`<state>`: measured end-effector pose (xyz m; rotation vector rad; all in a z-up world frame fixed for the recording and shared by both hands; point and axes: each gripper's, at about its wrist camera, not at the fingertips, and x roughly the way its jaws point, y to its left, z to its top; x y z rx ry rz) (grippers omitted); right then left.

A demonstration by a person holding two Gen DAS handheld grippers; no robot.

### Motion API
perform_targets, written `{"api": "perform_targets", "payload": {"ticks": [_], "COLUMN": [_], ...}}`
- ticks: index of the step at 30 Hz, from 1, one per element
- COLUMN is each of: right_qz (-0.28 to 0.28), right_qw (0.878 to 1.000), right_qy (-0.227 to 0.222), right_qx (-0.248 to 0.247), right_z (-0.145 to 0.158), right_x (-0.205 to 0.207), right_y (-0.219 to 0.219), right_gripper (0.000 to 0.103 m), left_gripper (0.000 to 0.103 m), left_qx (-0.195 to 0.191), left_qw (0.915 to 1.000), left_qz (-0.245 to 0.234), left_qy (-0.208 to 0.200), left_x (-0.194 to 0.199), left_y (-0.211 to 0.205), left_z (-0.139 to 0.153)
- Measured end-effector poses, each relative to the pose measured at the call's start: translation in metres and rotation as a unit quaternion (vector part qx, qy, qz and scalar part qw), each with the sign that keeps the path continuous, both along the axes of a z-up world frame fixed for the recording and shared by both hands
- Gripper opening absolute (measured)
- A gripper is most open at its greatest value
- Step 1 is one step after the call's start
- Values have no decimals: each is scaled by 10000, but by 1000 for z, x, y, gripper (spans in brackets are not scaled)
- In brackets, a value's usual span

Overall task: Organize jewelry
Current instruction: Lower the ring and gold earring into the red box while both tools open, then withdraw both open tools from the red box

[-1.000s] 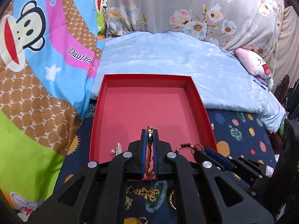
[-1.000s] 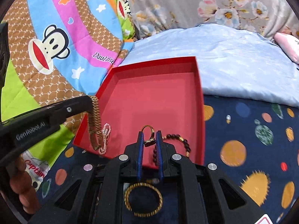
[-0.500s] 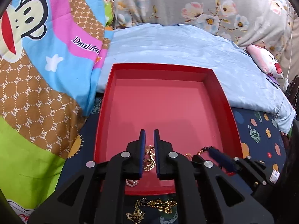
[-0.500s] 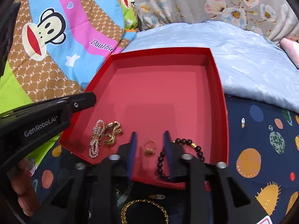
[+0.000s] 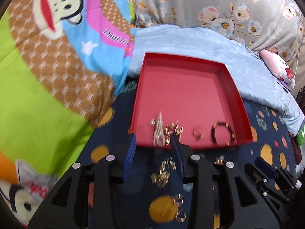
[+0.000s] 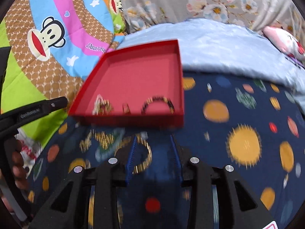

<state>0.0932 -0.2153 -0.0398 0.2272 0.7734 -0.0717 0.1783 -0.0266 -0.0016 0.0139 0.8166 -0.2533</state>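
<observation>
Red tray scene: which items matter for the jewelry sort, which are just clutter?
Job:
- red tray
- pearl piece, gold chain, ring, dark bead bracelet in it
- gold bangle, loose gold chains outside

Clutter:
- monkey blanket
- floral pillow
- pink plush

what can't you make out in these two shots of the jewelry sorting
- Gold pieces on the dark sheet, left wrist view: motion blur smears them and the left gripper covers part, so type and count are unclear.
- Pearl and gold pieces in the red tray, right wrist view: blurred together.
- Gold bangle, right wrist view: partly behind the right gripper.
- The person's hand, right wrist view: cut off by the edge.
</observation>
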Motion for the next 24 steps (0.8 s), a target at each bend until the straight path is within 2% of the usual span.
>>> {"api": "perform_targets", "payload": {"ticks": [4, 7, 17, 24], "right_qz": [-84, -137, -237, -184], "right_qw": [9998, 9997, 9985, 9984], "right_qy": [147, 195, 405, 473], "right_qx": [127, 95, 285, 234], "right_z": [-7, -10, -28, -32], "right_x": [-30, -47, -74, -74], "right_y": [1, 4, 13, 17], "right_gripper": [34, 34, 34, 38], "left_gripper": [38, 55, 56, 58], "left_qx": [-7, 19, 17, 125], "left_qw": [9997, 9994, 9969, 9968], "left_qz": [62, 110, -55, -129], "left_qy": [233, 327, 780, 776], "left_x": [-25, -42, -85, -93], "left_y": [14, 21, 21, 14], "left_z": [-13, -22, -54, -59]}}
